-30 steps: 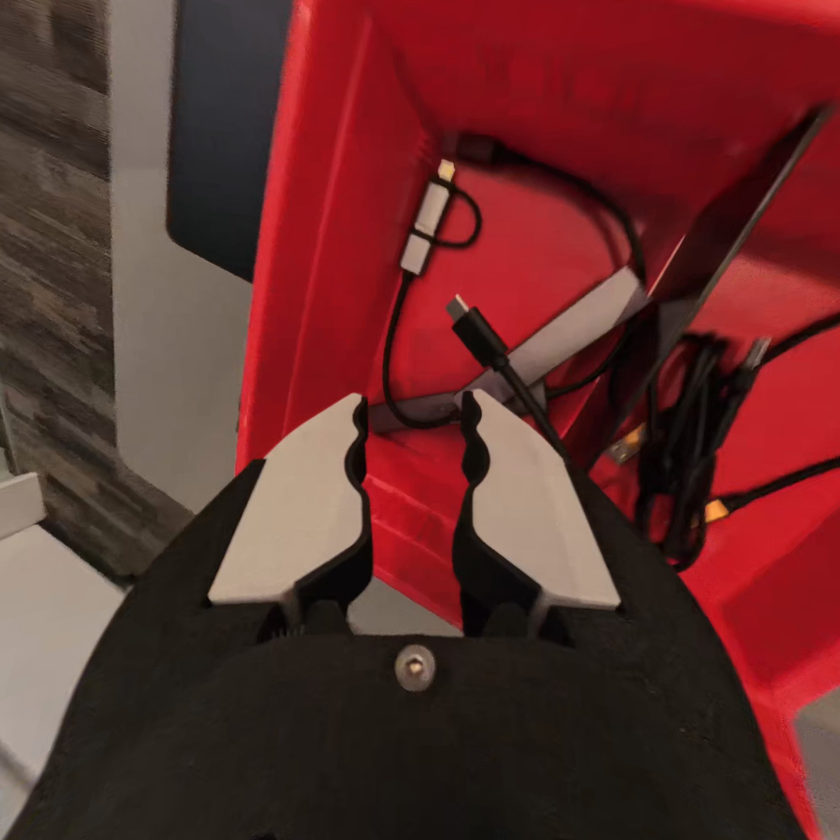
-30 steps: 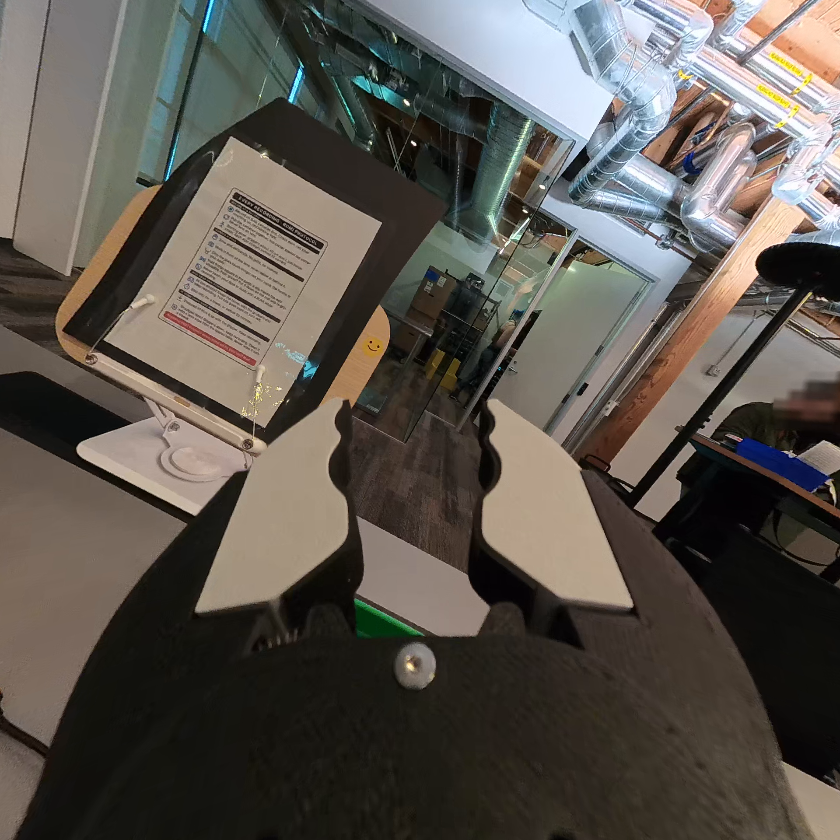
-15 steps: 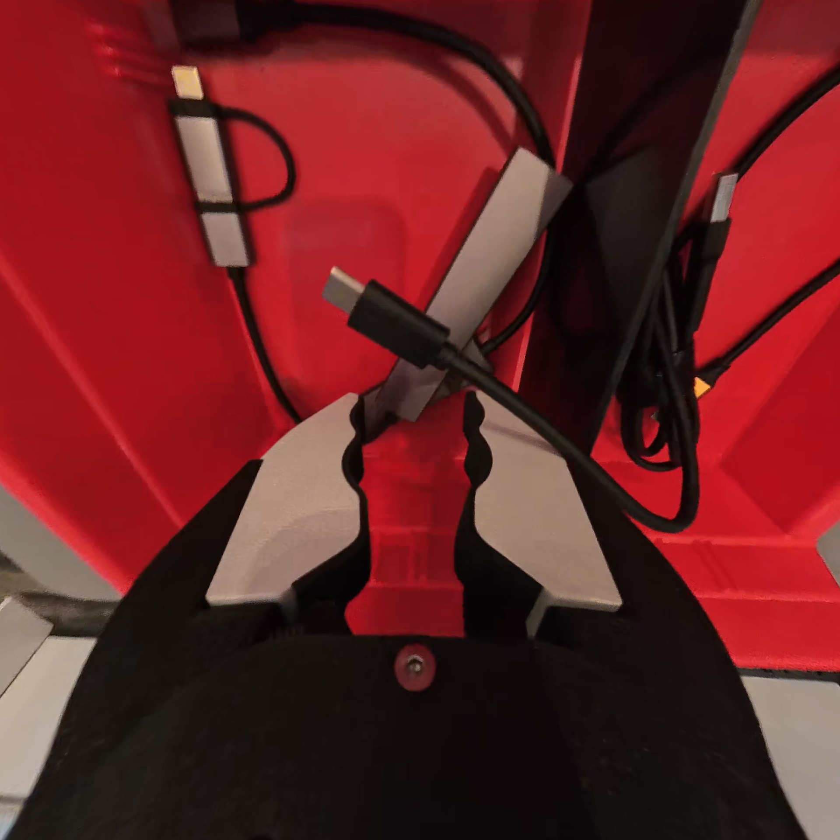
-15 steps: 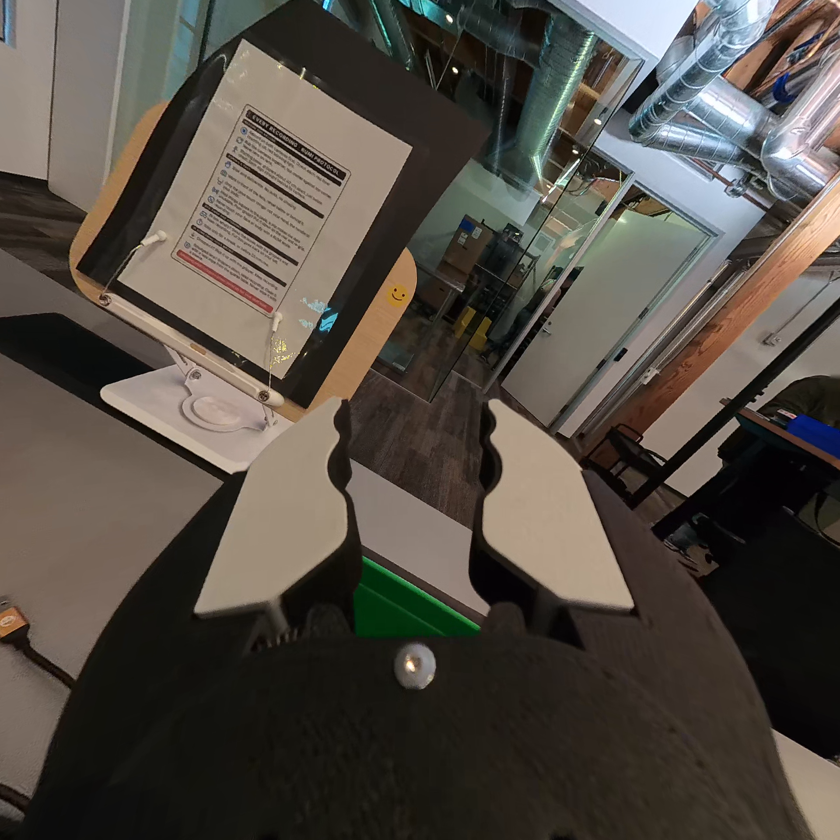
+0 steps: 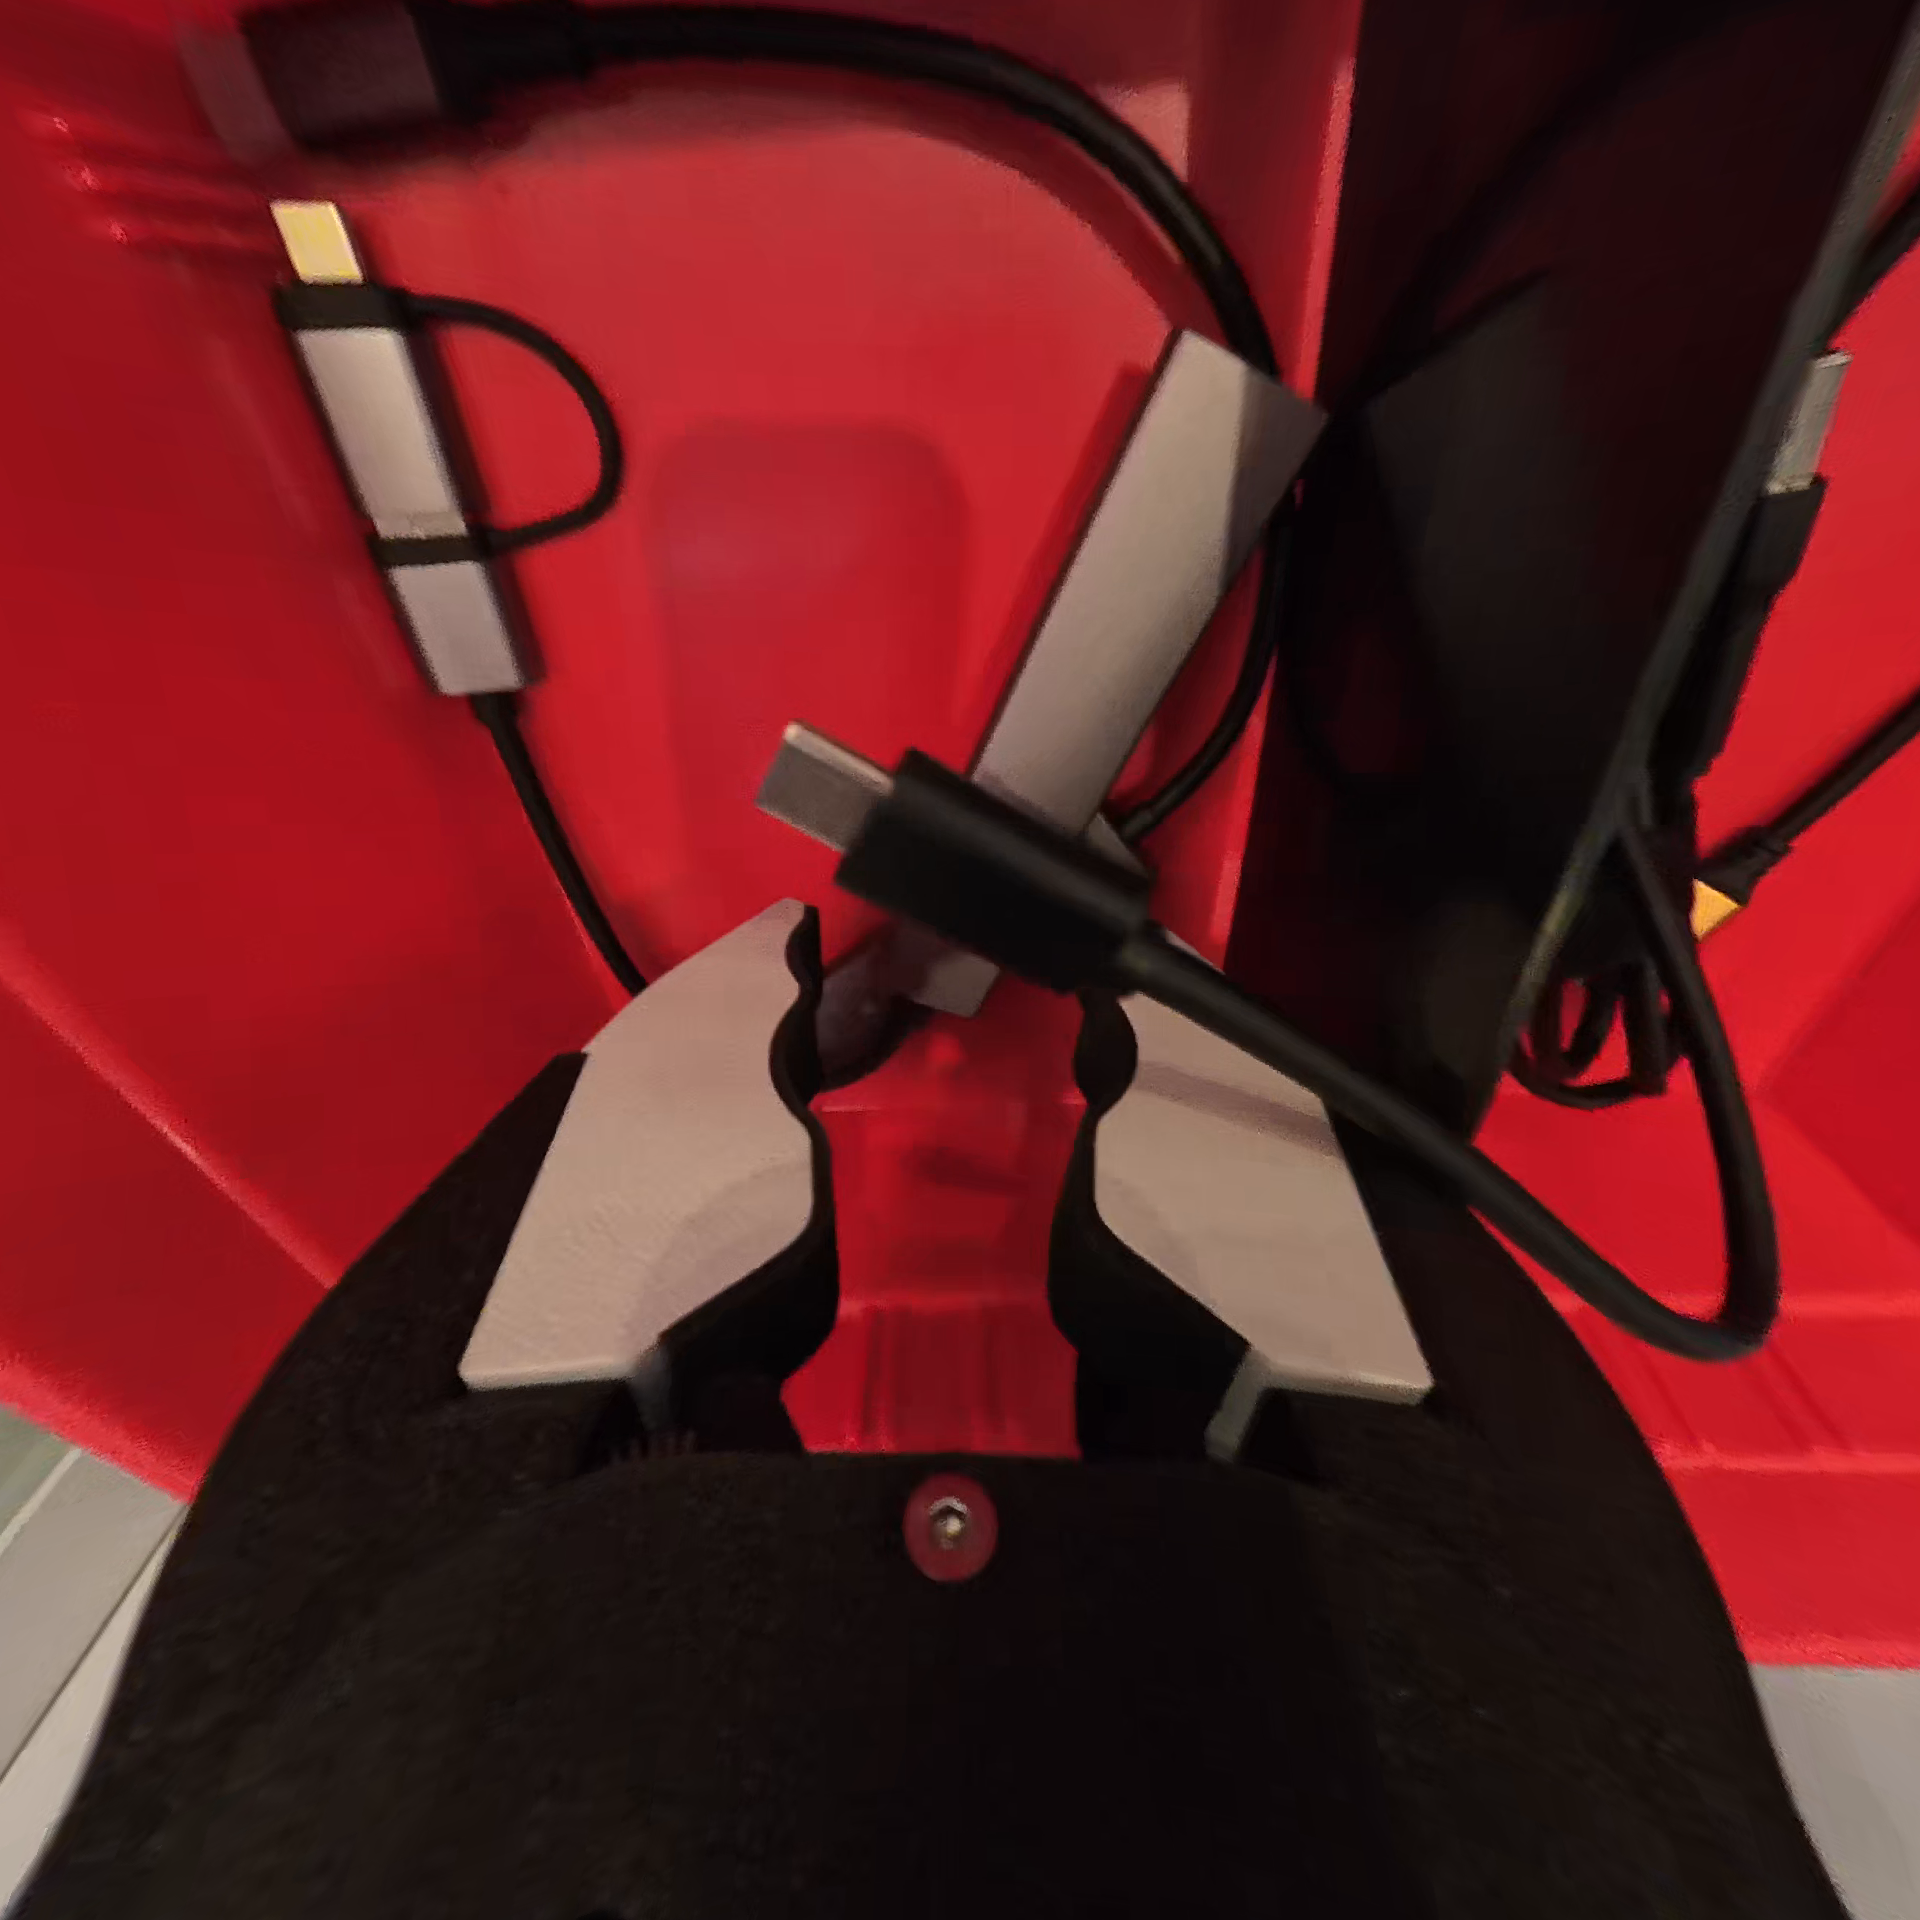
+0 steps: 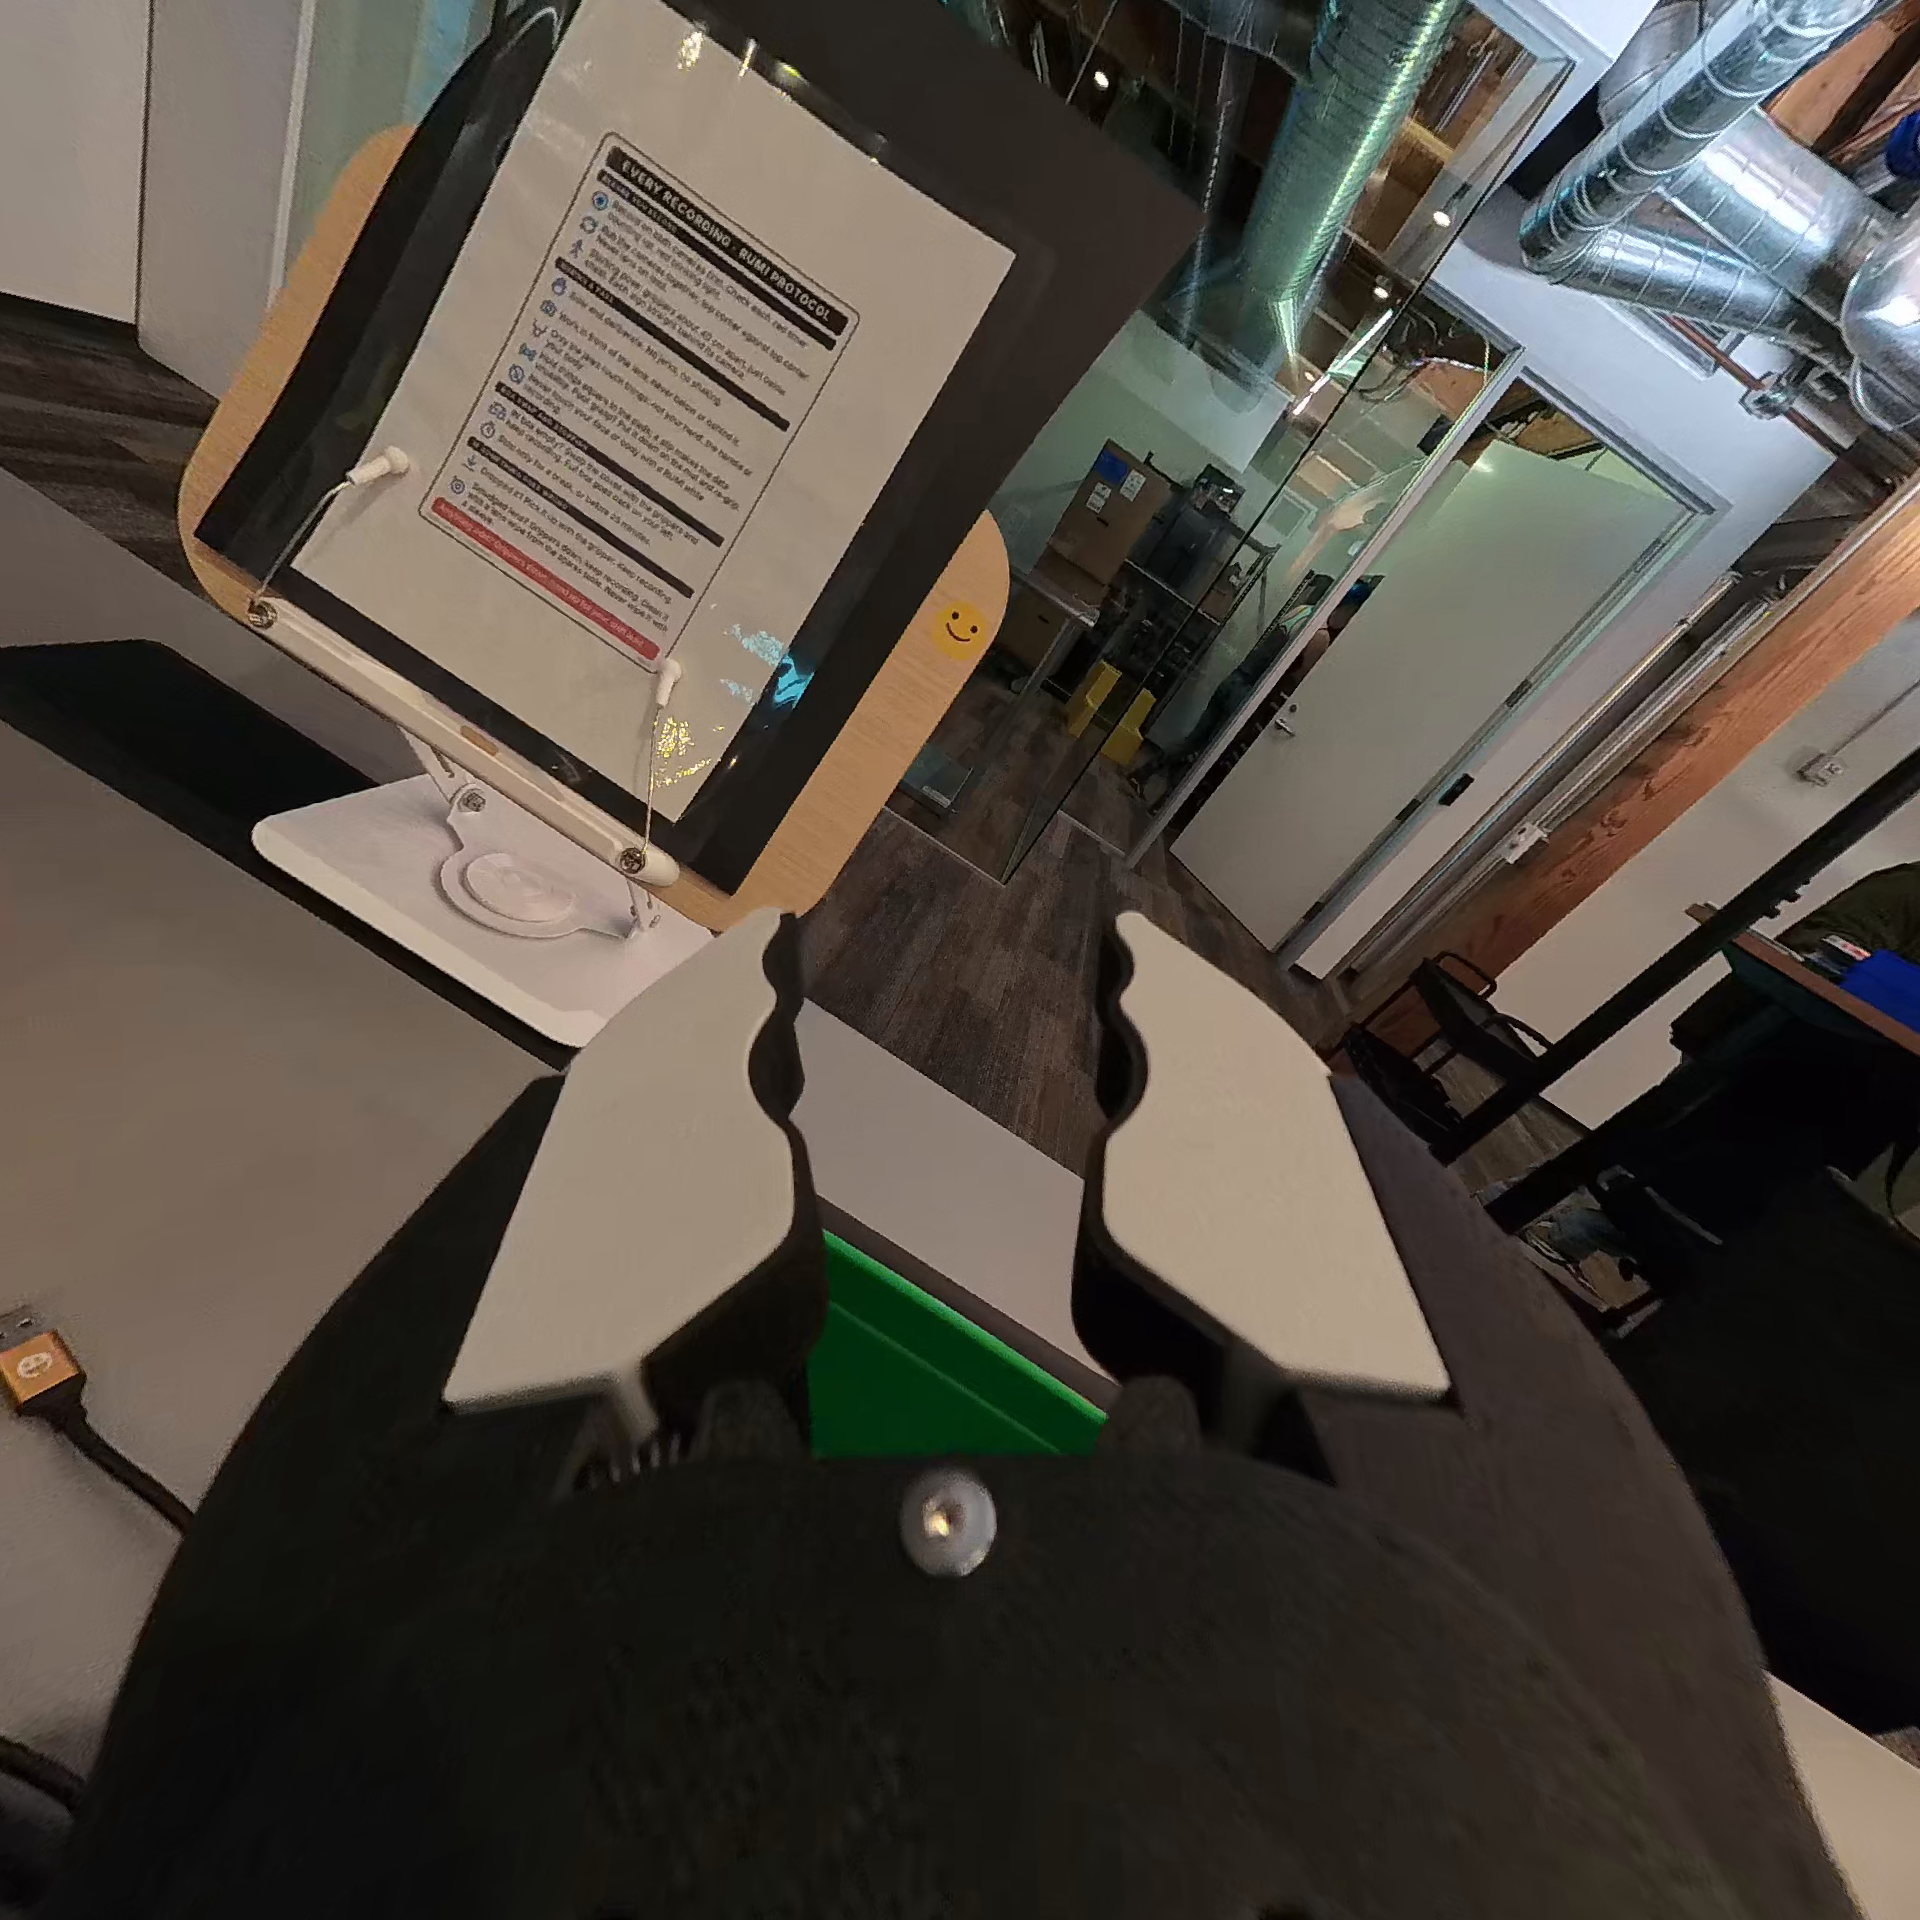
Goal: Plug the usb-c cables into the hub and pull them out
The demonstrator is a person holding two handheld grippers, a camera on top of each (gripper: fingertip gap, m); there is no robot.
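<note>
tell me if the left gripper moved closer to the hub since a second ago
Yes. The left gripper has advanced into the red bin; its open fingertips now reach the grey hub, which looked farther off before.

Grey tabletop (image 6: 208,1091) up front, dark wood-look floor (image 6: 987,935) beyond it, glass partitions (image 6: 1195,582) and a pale door (image 6: 1455,707), silver ducts (image 6: 1714,208) overhead, a wooden post (image 6: 1714,748) at right.

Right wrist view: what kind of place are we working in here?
Most likely an open-plan office or lab workspace. Bare ducts run under the ceiling, glass partitions divide the rooms, and a sheet on a stand sits on the grey table. The left wrist view shows only a red bin of cables.
</note>
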